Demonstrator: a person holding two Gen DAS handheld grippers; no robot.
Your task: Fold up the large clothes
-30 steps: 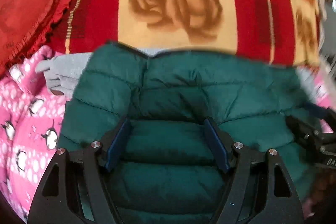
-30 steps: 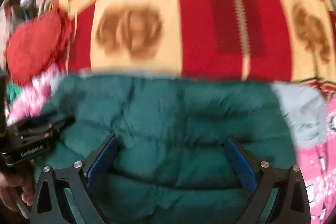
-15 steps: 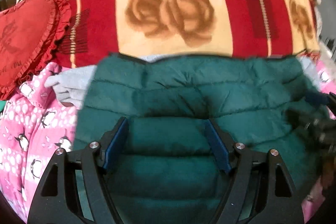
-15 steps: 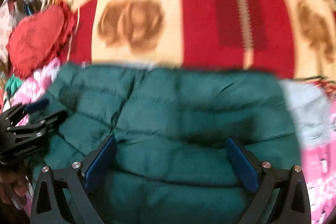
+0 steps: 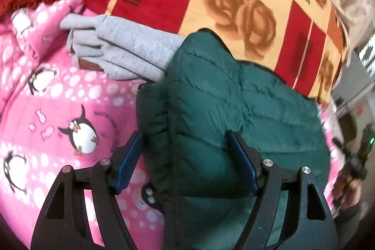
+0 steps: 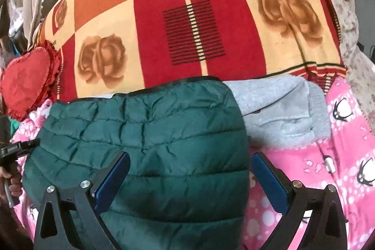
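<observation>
With the dark green quilted puffer jacket (image 6: 150, 147) lying folded on the pink penguin-print blanket (image 5: 58, 109), both the left gripper (image 5: 185, 161) and right gripper (image 6: 189, 182) are hovering wide, seemingly needing to grip its edges at nine and three o'clock

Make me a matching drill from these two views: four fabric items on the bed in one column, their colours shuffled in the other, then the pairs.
Things:
1. jacket
2. sweatshirt
3. heart pillow
4. penguin blanket

Colours:
A. pink
B. dark green
C. red
D. grey

Pairs: 1-B, 2-D, 3-C, 4-A
</observation>
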